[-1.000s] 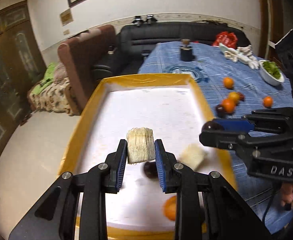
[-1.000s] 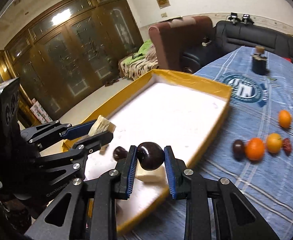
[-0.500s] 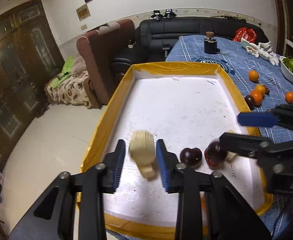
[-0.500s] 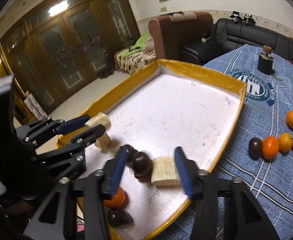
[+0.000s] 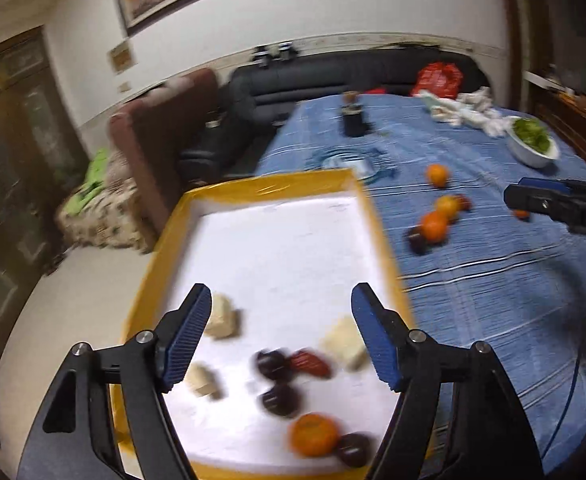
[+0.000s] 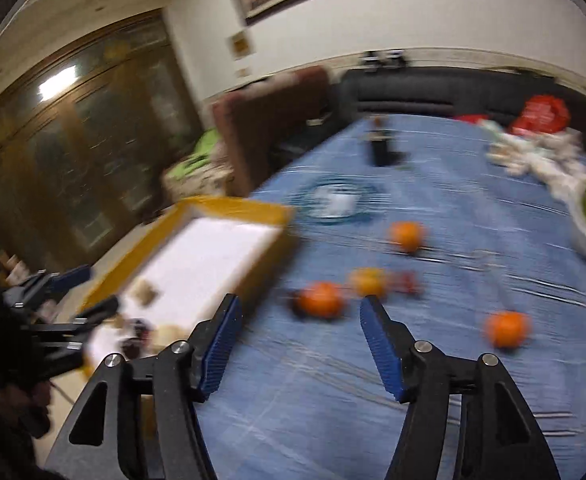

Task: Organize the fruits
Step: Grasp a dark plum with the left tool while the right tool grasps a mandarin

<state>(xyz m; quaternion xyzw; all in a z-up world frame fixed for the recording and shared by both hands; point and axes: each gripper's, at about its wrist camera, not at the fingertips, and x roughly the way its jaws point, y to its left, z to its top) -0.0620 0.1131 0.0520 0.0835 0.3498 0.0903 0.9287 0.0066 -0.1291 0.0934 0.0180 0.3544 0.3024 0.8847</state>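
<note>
A yellow-rimmed white tray point(image 5: 377, 224) holds pale fruit pieces point(image 5: 222, 316), dark plums point(image 5: 279, 400), a red fruit point(image 5: 311, 364) and an orange point(image 5: 313, 434). My left gripper point(image 5: 281, 338) is open and empty above the tray's near end. My right gripper point(image 6: 297, 348) is open and empty over the blue tablecloth, facing loose oranges point(image 6: 320, 299), a yellow fruit point(image 6: 367, 281) and another orange point(image 6: 507, 329). These loose fruits point(image 5: 435, 226) also show in the left wrist view, right of the tray. Both views are motion-blurred.
A white bowl of greens point(image 5: 533, 142) stands at the table's far right. A dark container point(image 5: 353, 118) and white cloths point(image 5: 473, 110) lie at the far end. A brown armchair point(image 5: 161, 136) and black sofa point(image 5: 333, 76) stand beyond the table.
Both grippers have opened wide. The pale piece and the dark plum now lie in the tray. The right gripper has swung right, toward the loose fruits on the cloth.
</note>
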